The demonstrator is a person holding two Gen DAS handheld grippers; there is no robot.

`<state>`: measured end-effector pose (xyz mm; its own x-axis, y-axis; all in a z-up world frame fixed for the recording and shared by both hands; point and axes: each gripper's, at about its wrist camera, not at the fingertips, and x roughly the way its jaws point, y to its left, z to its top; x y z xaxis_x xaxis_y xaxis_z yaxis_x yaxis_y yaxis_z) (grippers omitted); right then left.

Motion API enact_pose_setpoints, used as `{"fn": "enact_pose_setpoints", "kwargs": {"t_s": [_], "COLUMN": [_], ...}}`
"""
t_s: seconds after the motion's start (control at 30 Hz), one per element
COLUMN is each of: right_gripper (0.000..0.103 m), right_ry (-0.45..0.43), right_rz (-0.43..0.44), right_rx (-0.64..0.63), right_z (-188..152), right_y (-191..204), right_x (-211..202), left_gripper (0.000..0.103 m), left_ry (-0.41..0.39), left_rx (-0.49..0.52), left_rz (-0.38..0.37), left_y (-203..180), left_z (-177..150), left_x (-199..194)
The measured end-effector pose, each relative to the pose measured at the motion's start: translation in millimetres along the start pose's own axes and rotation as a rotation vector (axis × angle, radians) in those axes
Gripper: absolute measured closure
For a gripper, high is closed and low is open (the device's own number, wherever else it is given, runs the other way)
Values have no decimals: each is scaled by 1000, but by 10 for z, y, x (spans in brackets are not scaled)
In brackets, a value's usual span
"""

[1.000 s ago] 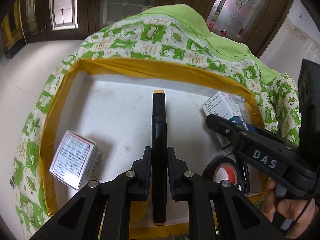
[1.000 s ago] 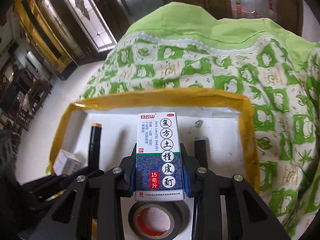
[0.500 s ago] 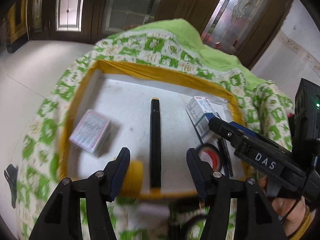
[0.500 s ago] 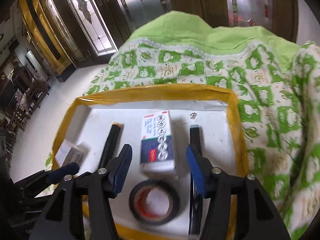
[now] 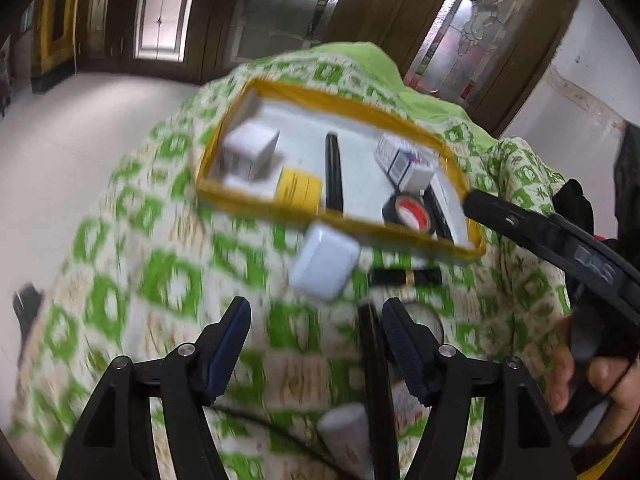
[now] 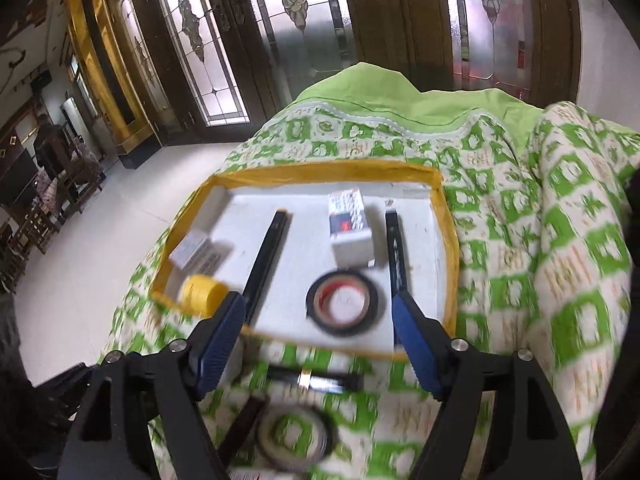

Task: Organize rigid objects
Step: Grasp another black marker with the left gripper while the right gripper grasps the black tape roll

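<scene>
Nearest, my left gripper (image 5: 316,328): jaws opening, nothing between the blue pads, above the green-and-white patterned cloth (image 5: 168,288).
My right gripper (image 6: 318,322): jaws opening too, holding nothing, just short of the tray's near rim.
Loose on the cloth: a clear tape ring (image 6: 294,438) and a black pen with a gold band (image 6: 316,382) lie near the right gripper; a pale rounded box (image 5: 324,260) sits just outside the tray, blurred.
Tray: a white tray with a yellow taped rim (image 6: 320,170) rests on the cloth.
Tray, near end: a black tape roll with a red core (image 6: 344,304) and a yellow roll (image 6: 202,292) at the left corner.
Tray, middle: a long black bar (image 6: 268,252), a black marker (image 6: 396,248) at the right, a small white carton (image 6: 194,254) at the left.
Tray, further in: a blue-and-white medicine box (image 6: 350,226); its printing is too blurred to read.
Writing: white letters on the right gripper's side, smeared in the left wrist view.
Far: dark wooden doors with leaded glass (image 6: 280,20).
</scene>
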<state>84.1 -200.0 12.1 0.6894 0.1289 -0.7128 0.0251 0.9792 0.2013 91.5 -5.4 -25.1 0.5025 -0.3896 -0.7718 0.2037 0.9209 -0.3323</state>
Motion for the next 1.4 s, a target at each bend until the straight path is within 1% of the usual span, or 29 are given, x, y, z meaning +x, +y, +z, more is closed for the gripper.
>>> {"fn": "enact_pose_setpoints", "kwargs": {"t_s": [0.03,0.1,0.17,0.23,0.27,0.33,0.4,0.47,0.53,0.67,0.77,0.83,0.9,0.93,1.0,1.03,1.07,1.1,1.13,1.17,1.2,1.23,1.27,1.4], "right_gripper": [22,22,21,20,20,20,20,20,20,20,20,21,22,22,22,23,23,23,23,23,24,25,26,27], "right_ry": [9,38,67,89,98,105,99,98,104,110,115,120,125,125,121,117,114,111,109,107,106,104,104,95], "right_rz": [8,38,61,73,74,69,53,48,45,39,30,16,3,-8,-25,-39,-48,-57,-64,-72,-76,-81,-83,-95], "right_rx": [7,30,54,68,76,95,118,164,181,136,114,101,89,80,66,55,47,39,32,22,17,9,5,-11], "right_z": [-49,-209,-389,-537,-611,-707,-741,-746,-756,-768,-772,-777,-780,-782,-785,-786,-785,-782,-780,-781,-781,-781,-781,-782], "right_y": [-3,-20,-63,-103,-137,-215,-295,-400,-445,-369,-327,-309,-290,-272,-249,-232,-218,-200,-190,-175,-168,-155,-153,-131], "right_x": [-21,-110,-209,-286,-329,-402,-437,-435,-409,-379,-364,-349,-337,-335,-340,-346,-350,-348,-350,-351,-353,-352,-351,-367], "left_gripper": [32,31,27,27,27,27,27,27,27,27,27,32,42,44,56,59,66,71,72,77,84,87,88,89], "left_ry": [-7,-35,-46,-33,-18,0,20,42,60,122,158,171,179,182,191,200,214,226,236,236,234,231,226,225], "left_rx": [-14,-29,-48,-83,-107,-125,-111,-71,-32,52,86,100,109,113,119,121,124,128,136,144,151,156,157,129], "left_rz": [-7,-12,-20,-35,-58,-67,-68,-63,-65,-44,-40,-44,-38,-37,-31,-27,-22,-17,-17,-17,-16,-16,-17,-36], "left_y": [17,39,66,123,156,163,123,32,-50,-216,-285,-313,-340,-354,-375,-390,-400,-406,-421,-438,-452,-463,-462,-411], "left_z": [-9,-10,-18,-41,-58,-84,-118,-156,-192,-257,-268,-262,-244,-234,-213,-206,-208,-214,-224,-232,-236,-240,-243,-243], "left_x": [-19,-87,-117,-119,-117,-104,-92,-75,-55,85,184,228,280,305,371,410,457,489,515,518,515,507,497,480]}}
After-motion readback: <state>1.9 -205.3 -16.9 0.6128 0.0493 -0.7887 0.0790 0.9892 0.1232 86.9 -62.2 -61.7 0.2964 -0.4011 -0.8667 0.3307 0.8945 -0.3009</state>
